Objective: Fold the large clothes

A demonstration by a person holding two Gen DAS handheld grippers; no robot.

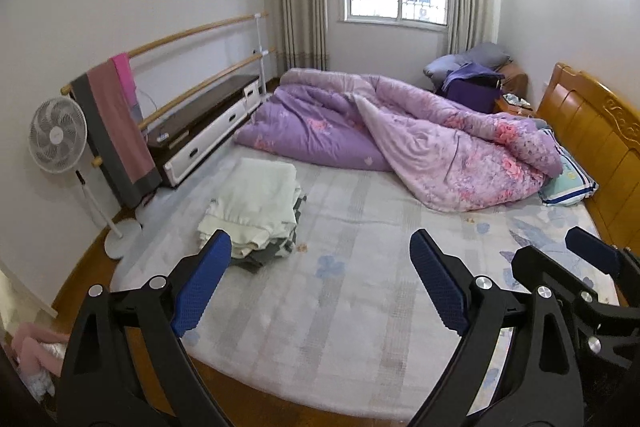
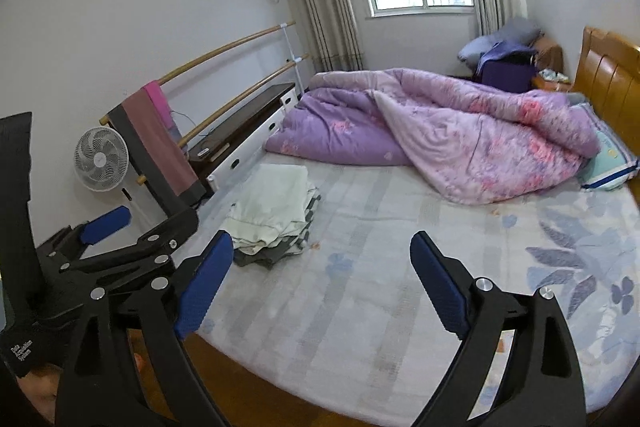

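Left wrist view shows a stack of folded clothes, cream-white cloth on top of grey pieces (image 1: 252, 211), lying on the pale floral-print bed sheet (image 1: 360, 247) near the bed's fan-side edge. Beyond the stack, a crumpled purple quilt with pink flowers (image 1: 400, 131) is heaped along the far half of the bed, its end reaching a light blue-edged pillow (image 1: 570, 183) against the carved wooden headboard (image 1: 592, 131). Beside the stack, off the bed, stand a white pedestal fan (image 1: 58, 135) and a wooden double-bar rail draped with grey and pink cloths (image 1: 116, 123). Nearer than the stack, the left gripper (image 1: 320, 283) hangs over the sheet with its blue-padded jaws spread wide, grasping nothing. The right gripper (image 2: 322, 283) is likewise released and empty, just beside the left one.
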